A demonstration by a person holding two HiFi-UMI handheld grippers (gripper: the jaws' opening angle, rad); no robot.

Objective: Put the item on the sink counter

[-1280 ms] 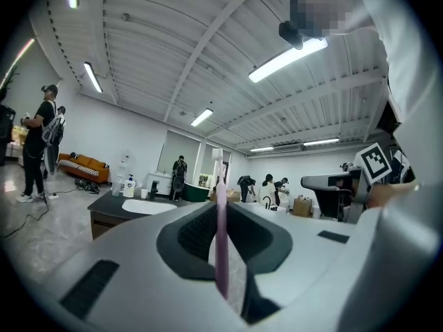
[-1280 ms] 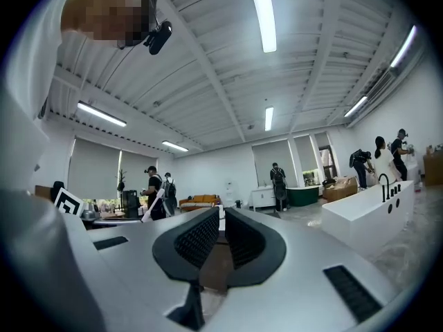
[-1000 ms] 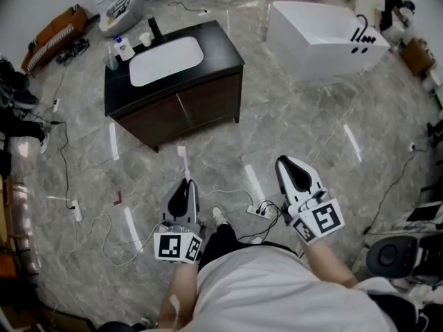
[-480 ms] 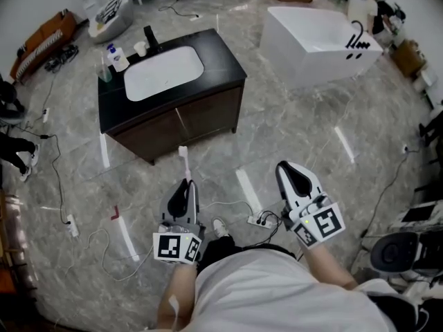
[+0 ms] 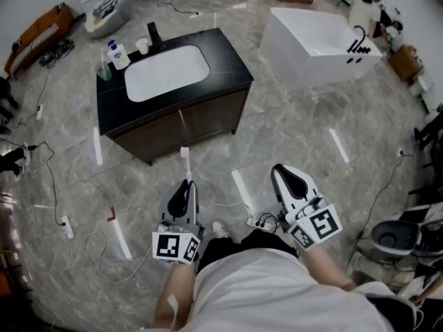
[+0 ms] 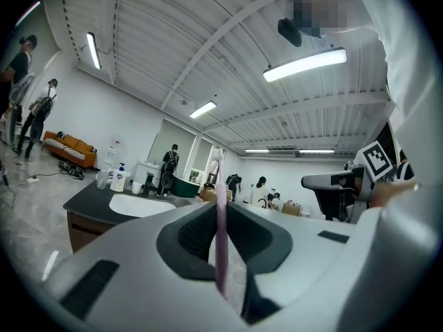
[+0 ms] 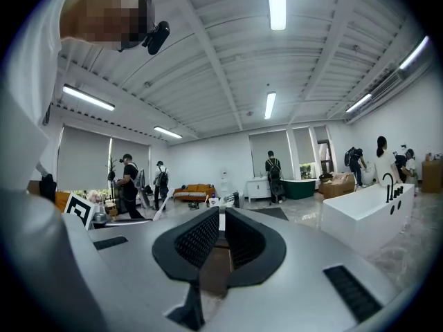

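Observation:
A pink toothbrush with a white head sticks forward out of my left gripper, which is shut on its handle. In the left gripper view the toothbrush stands upright between the closed jaws of the left gripper. The black sink counter with its white basin stands ahead on the floor, well beyond both grippers. My right gripper hangs at the right, shut and holding nothing; in its own view the right gripper points toward the counter.
A soap bottle, a cup and a black faucet sit at the counter's back left. A white bathtub stands to the right. A power strip and cables lie on the marble floor. A chair is at far right.
The view has drifted a little, so the counter sits slightly more to the right and nearer. Both grippers keep the same pose, with the toothbrush still held in the left.

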